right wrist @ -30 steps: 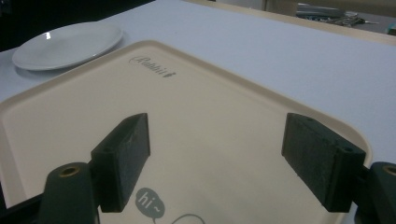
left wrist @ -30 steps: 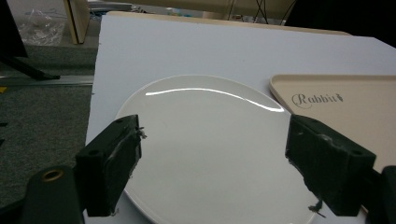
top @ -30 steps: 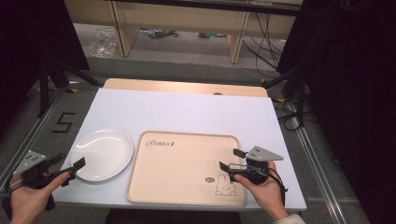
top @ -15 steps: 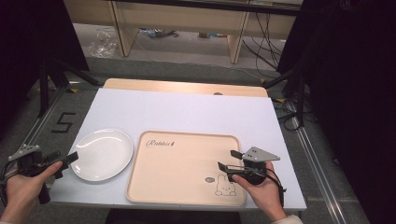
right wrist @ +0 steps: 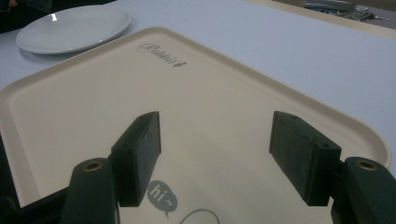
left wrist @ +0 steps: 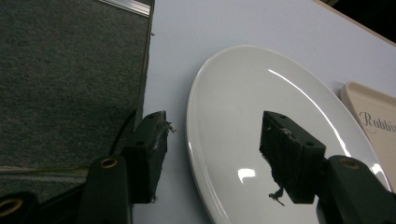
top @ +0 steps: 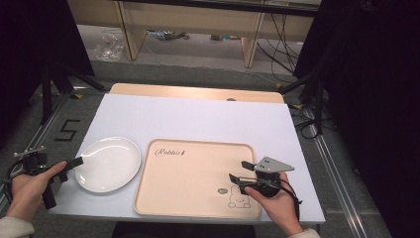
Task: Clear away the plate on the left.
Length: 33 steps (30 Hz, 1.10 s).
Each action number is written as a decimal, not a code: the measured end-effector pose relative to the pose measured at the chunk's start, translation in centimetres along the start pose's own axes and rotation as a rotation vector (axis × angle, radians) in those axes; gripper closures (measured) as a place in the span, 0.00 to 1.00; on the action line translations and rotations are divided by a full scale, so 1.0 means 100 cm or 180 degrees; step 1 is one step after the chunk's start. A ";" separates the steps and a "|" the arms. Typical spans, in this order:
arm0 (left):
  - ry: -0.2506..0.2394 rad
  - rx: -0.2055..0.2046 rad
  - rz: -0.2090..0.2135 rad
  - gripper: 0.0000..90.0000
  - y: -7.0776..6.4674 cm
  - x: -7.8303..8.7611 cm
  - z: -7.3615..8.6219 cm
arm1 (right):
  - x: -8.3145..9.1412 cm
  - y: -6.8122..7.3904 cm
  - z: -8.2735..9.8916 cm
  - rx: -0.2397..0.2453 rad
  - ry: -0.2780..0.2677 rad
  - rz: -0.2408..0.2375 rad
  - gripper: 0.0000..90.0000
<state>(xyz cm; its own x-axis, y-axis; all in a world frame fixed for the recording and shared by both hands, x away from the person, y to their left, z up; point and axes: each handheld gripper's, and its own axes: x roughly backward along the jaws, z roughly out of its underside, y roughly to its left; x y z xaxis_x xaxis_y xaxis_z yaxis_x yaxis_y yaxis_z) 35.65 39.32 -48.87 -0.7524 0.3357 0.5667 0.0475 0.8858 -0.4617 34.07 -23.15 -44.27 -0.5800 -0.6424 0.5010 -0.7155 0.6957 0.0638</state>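
Left claw (left wrist: 212,154) closing, straddling plate (left wrist: 243,102) rim

Black two-jaw grippers (top: 246,170) — brass-ringed screw holes, grey three-cornered plate — pale sleeve cuffs (top: 11,227).

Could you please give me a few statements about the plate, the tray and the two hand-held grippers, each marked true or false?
1. The white plate lies on the table beside the tray. True.
2. The left hand-held gripper straddles the plate's rim, jaws just closing, not yet pressing. True.
3. The tray carries a cup. False: it carries nothing.
4. The right hand-held gripper is clamped on the plate. False: it is open above the tray.
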 end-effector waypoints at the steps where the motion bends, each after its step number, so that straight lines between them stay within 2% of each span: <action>1: 0.0019 0.0032 0.0010 0.46 0.001 -0.001 0.001 | 0.000 0.001 0.000 -0.0017 0.0006 0.0001 0.39; 4: 0.0078 0.0114 0.0042 0.49 0.002 -0.004 0.002 | 0.000 0.001 0.000 -0.0010 0.0018 -0.0015 0.39; 5: 0.0106 0.0132 0.0056 0.50 0.003 -0.005 0.003 | 0.000 0.002 0.000 -0.0058 0.0029 -0.0018 0.39; 8: 0.0157 0.0169 0.0078 0.53 0.005 -0.007 0.004 | -0.001 0.001 0.000 -0.0021 0.0017 -0.0027 0.39; 10: 0.0162 0.0305 0.0146 0.54 0.006 -0.008 0.005 | 0.000 0.001 0.000 -0.0030 0.0039 0.0002 0.39; 11: 0.0184 0.0326 0.0126 0.55 0.007 -0.008 0.005 | 0.000 0.001 0.000 -0.0027 0.0035 0.0007 0.39; 19: 0.0173 0.0614 0.0288 0.61 0.011 -0.011 0.005 | -0.001 0.001 0.000 -0.0038 0.0054 -0.0012 0.39; 25: 0.0239 0.0710 0.0323 0.65 0.012 -0.011 0.005 | -0.003 0.000 0.001 -0.0032 0.0049 -0.0042 0.39; 29: 0.0275 0.0699 0.0313 0.66 0.011 -0.012 0.005 | -0.003 -0.001 0.001 0.0026 0.0054 -0.0015 0.39; 30: 0.0281 0.0687 0.0299 0.69 0.011 -0.012 0.005 | -0.003 0.000 0.001 -0.0023 0.0064 -0.0042 0.39; 33: 0.0302 0.0665 0.0229 0.74 0.012 -0.012 0.005 | -0.003 0.000 0.001 -0.0014 0.0068 -0.0016 0.39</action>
<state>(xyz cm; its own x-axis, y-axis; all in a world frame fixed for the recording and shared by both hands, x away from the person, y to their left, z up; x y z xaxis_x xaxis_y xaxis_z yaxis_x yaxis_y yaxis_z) 36.31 39.84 -50.45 -0.6863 0.4329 0.5844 -0.0458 0.7762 -0.6288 34.22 -23.03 -44.53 -0.5678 -0.6389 0.5190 -0.7166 0.6939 0.0702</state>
